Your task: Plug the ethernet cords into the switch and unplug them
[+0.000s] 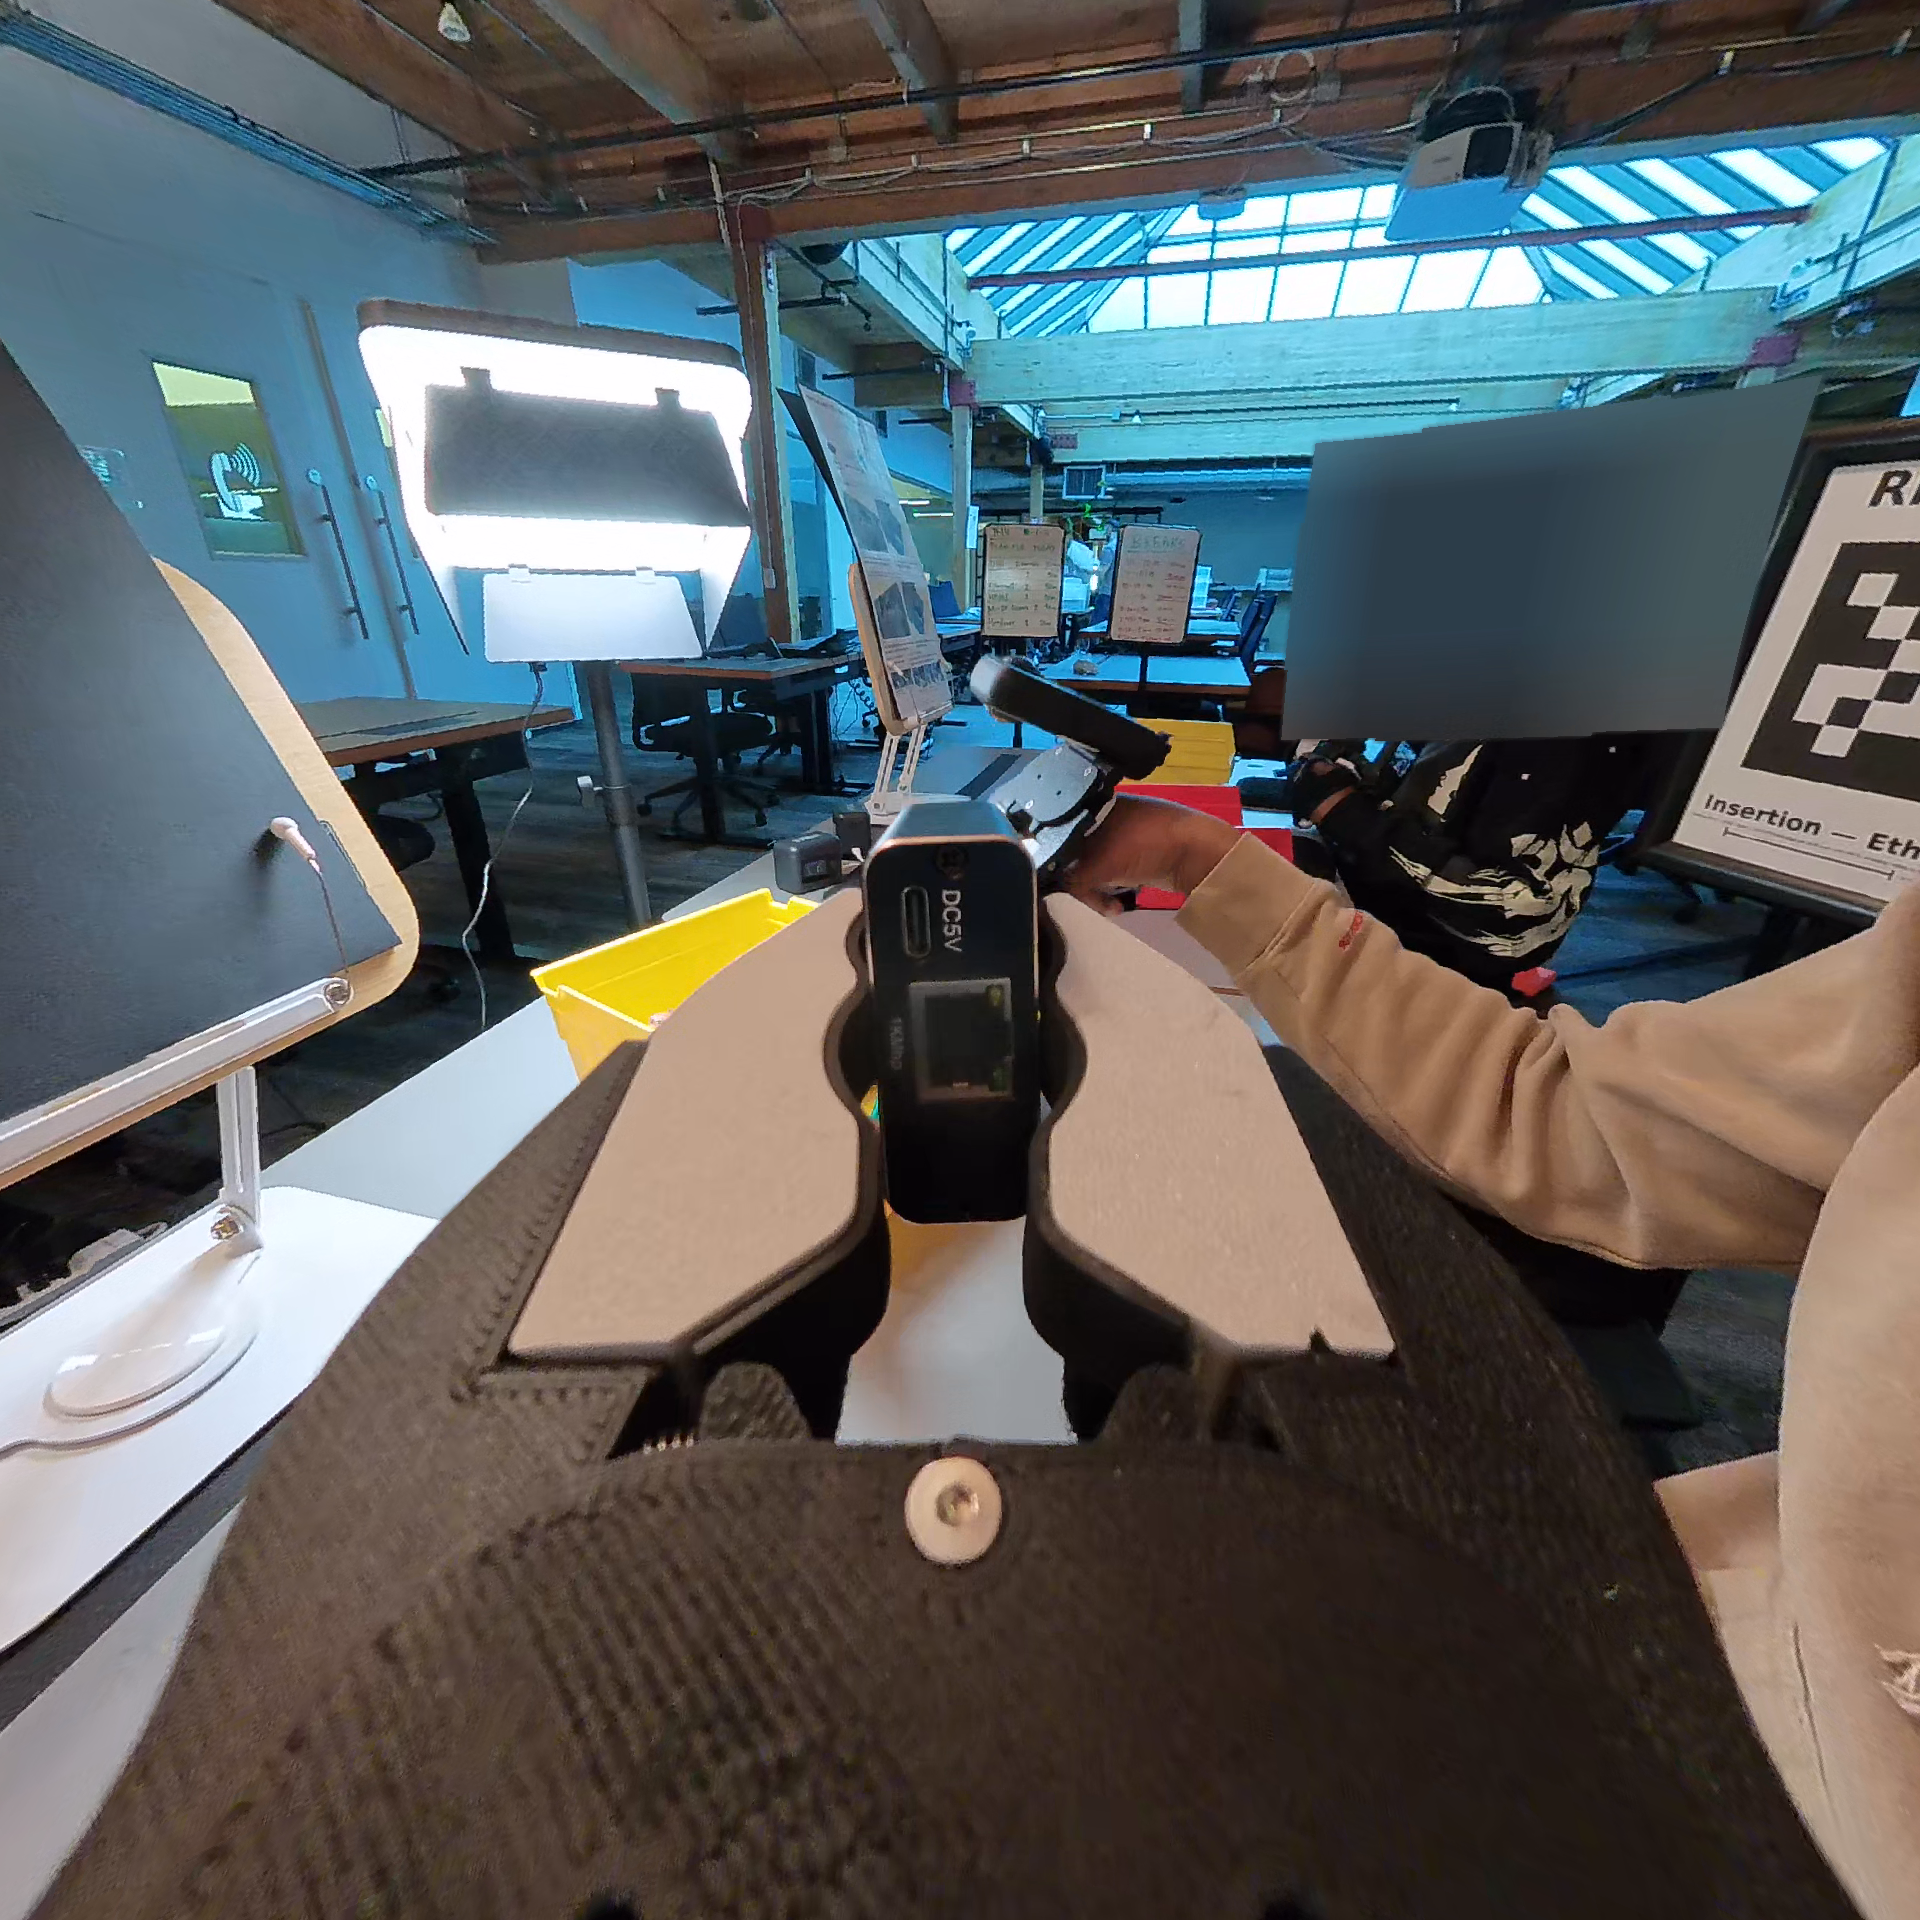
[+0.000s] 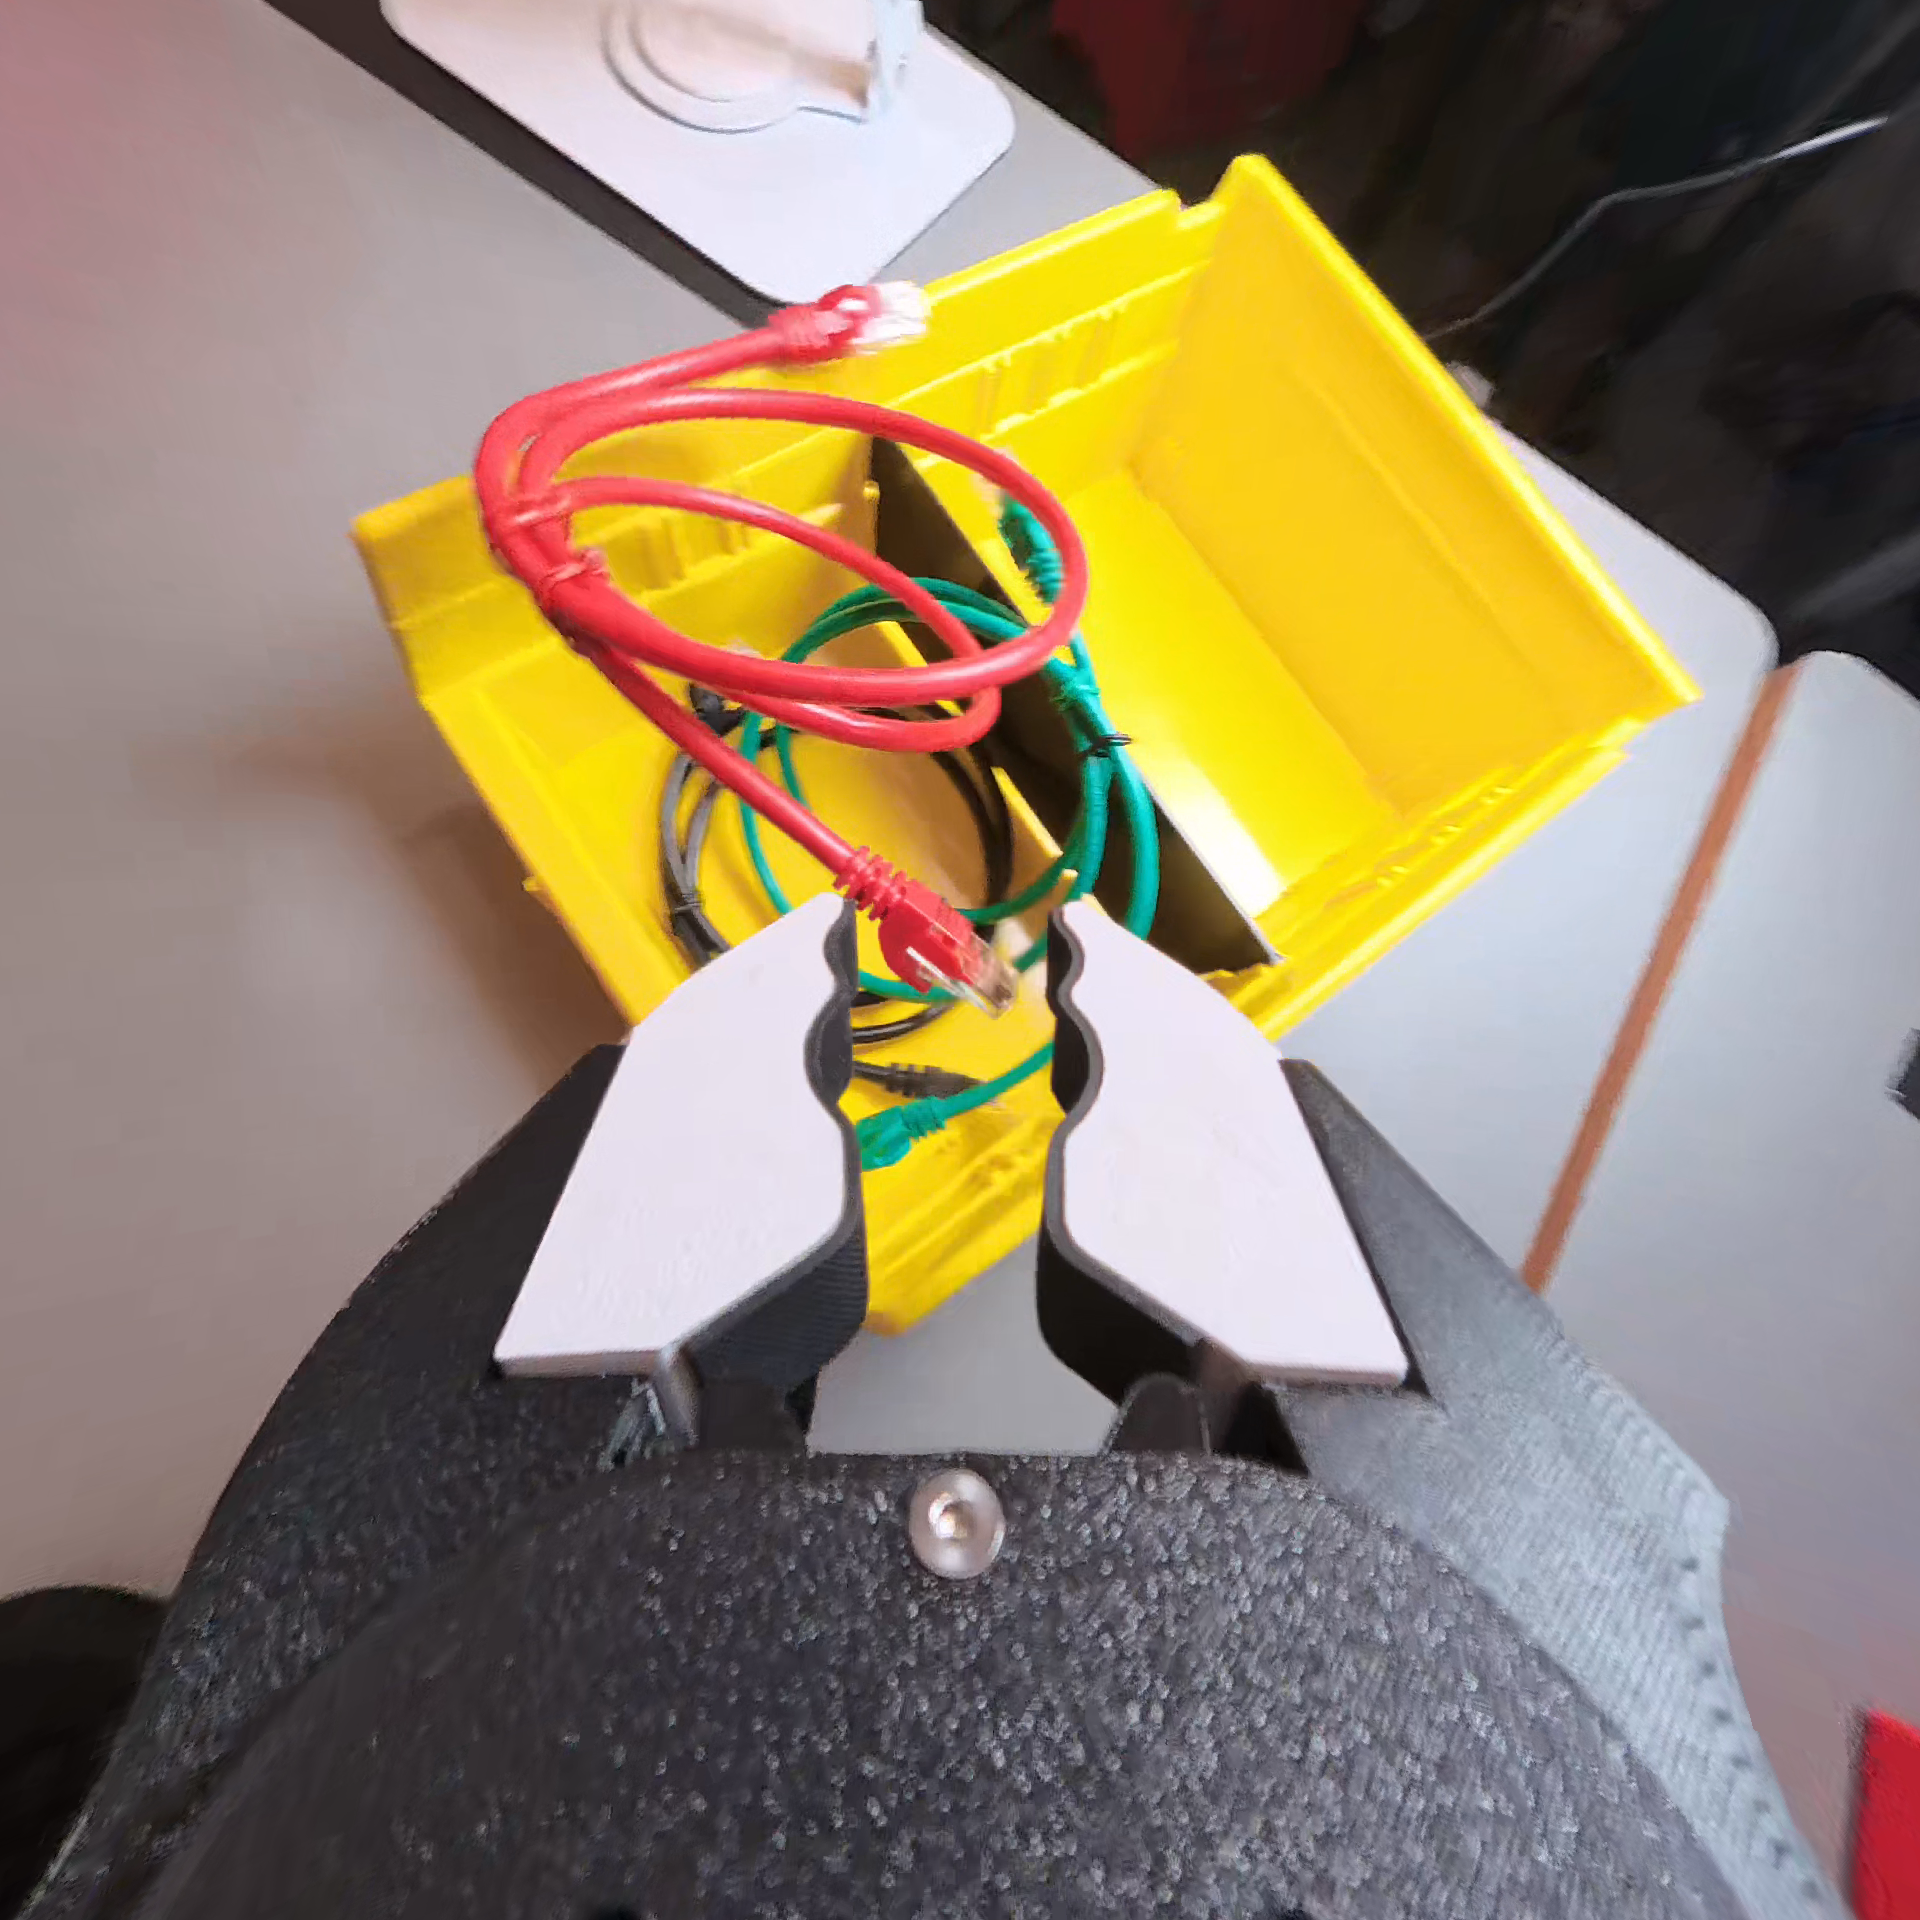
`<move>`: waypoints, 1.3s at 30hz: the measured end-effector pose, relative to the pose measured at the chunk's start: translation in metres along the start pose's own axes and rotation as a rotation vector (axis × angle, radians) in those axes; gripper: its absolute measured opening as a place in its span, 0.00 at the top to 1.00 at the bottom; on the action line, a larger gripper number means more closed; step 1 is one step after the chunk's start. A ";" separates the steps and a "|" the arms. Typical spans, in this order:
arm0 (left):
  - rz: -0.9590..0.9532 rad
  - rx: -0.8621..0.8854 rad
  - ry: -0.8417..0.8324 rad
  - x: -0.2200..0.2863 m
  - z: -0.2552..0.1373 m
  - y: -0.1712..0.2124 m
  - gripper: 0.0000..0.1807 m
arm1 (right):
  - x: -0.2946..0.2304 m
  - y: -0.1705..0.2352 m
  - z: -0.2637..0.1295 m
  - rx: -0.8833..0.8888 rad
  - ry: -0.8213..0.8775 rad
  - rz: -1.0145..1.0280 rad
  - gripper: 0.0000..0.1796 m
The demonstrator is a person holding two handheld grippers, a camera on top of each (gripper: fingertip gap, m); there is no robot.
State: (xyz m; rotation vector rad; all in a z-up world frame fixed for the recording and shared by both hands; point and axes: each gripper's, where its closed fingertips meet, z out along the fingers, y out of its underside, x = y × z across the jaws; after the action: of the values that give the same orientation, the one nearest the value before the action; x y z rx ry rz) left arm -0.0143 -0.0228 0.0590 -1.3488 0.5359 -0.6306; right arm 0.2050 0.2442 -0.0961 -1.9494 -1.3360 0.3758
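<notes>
My left gripper (image 1: 956,925) is shut on a small black switch (image 1: 956,1153) and holds it upright. Its empty ethernet port (image 1: 961,1039) faces the camera. My right gripper (image 2: 951,920) is open above a yellow bin (image 2: 1351,520). A coiled red ethernet cord (image 2: 790,416) hangs over the bin's left compartment. Its near plug (image 2: 940,951) sits between my fingertips, close to the left finger (image 2: 727,1091); the image is blurred. A green cord (image 2: 1117,831) and a black cord (image 2: 686,831) lie coiled in the same compartment.
A black divider (image 2: 1039,727) splits the bin. The bin also shows in the left wrist view (image 1: 644,977). A white stand base (image 2: 748,135) sits behind it, holding a tilted black board (image 1: 156,831). A person's sleeved arm (image 1: 1507,1091) crosses at right. A red object (image 2: 1886,1818) lies near the table's right edge. Across from one pair of fingers to the other is roughly 40 centimetres.
</notes>
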 end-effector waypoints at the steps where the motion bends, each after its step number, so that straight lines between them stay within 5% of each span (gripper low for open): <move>1: 0.001 -0.003 0.000 0.000 0.001 0.001 0.85 | 0.008 0.000 -0.003 -0.006 0.061 -0.003 0.81; 7: 0.004 -0.017 -0.001 0.000 0.004 0.006 0.85 | 0.043 -0.014 -0.024 0.058 0.321 -0.004 0.80; 11: 0.000 -0.023 0.004 0.001 0.006 0.008 0.85 | 0.032 -0.040 -0.036 0.188 0.310 -0.022 0.81; 17: -0.005 -0.054 0.019 0.004 0.012 0.017 0.85 | -0.035 -0.094 -0.050 0.405 0.109 -0.152 0.80; 24: -0.009 -0.111 0.055 0.013 0.023 0.035 0.85 | -0.191 -0.143 -0.075 0.673 -0.402 -0.395 0.80; 27: -0.027 -0.121 0.072 0.016 0.027 0.040 0.85 | -0.241 -0.145 -0.074 0.695 -0.492 -0.507 0.80; 34: -0.265 -0.132 0.019 0.003 0.035 0.054 0.85 | -0.280 -0.151 -0.046 0.693 -0.067 -0.892 0.61; 39: -0.400 -0.182 -0.045 -0.011 0.040 0.078 0.86 | -0.289 -0.148 -0.019 0.653 0.072 -0.992 0.60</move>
State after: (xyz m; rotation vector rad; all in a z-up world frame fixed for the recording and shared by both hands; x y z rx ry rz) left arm 0.0128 0.0217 -0.0118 -1.6575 0.2913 -0.8902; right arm -0.0052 0.0066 -0.0242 -0.6384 -1.6711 0.1935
